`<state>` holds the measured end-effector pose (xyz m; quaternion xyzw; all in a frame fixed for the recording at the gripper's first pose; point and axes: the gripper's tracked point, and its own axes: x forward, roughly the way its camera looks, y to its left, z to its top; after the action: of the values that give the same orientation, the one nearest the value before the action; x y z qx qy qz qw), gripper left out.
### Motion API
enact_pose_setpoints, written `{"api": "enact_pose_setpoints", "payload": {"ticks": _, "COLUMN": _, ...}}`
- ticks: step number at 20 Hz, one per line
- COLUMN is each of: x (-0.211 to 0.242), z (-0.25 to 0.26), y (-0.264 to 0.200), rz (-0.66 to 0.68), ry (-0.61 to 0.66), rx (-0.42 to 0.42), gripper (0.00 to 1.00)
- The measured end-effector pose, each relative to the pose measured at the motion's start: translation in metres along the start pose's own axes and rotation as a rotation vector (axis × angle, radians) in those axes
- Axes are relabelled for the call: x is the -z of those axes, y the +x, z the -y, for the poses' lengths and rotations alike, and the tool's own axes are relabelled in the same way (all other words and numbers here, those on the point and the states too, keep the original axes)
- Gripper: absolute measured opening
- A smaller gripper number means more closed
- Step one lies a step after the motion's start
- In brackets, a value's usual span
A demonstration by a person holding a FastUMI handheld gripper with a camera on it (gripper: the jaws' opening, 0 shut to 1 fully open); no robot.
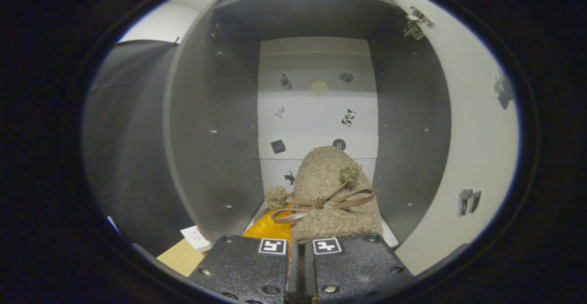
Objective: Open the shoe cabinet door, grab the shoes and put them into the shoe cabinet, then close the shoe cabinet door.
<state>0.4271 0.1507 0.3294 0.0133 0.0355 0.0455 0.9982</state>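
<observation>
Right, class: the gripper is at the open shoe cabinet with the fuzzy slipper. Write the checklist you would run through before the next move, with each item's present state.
1. Cabinet door swung open, clear of the opening: ok.
2. Fuzzy slipper with ribbon bow just ahead of the fingers, toe pointing into the cabinet: ok.
3. Gripper fingers close together at the slipper's heel; firm hold on it: cannot tell.
4. Slipper resting on the cabinet floor: cannot tell.
5. Orange object beside the slipper, maybe in the way: cannot tell.
6. Door closed afterwards: not ok, not yet done.
</observation>
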Motion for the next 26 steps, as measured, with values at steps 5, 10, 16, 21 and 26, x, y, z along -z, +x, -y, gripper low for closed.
{"api": "enact_pose_setpoints", "payload": {"ticks": 5, "x": 0.027, "z": 0.017, "y": 0.064, "rz": -0.087, "ry": 0.034, "rx": 0.026, "gripper": 0.08}}
{"api": "enact_pose_setpoints", "payload": {"ticks": 10, "x": 0.066, "z": 0.023, "y": 0.113, "rz": -0.211, "ry": 0.102, "rx": 0.031, "gripper": 0.08}}
{"api": "enact_pose_setpoints", "payload": {"ticks": 16, "x": 0.085, "z": 0.030, "y": 0.137, "rz": -0.296, "ry": 0.115, "rx": 0.051, "gripper": 0.08}}
{"api": "enact_pose_setpoints", "payload": {"ticks": 21, "x": 0.096, "z": 0.040, "y": 0.145, "rz": -0.352, "ry": 0.116, "rx": 0.086, "gripper": 0.08}}
{"api": "enact_pose_setpoints", "payload": {"ticks": 26, "x": 0.102, "z": 0.038, "y": 0.146, "rz": -0.394, "ry": 0.094, "rx": 0.095, "gripper": 0.24}}
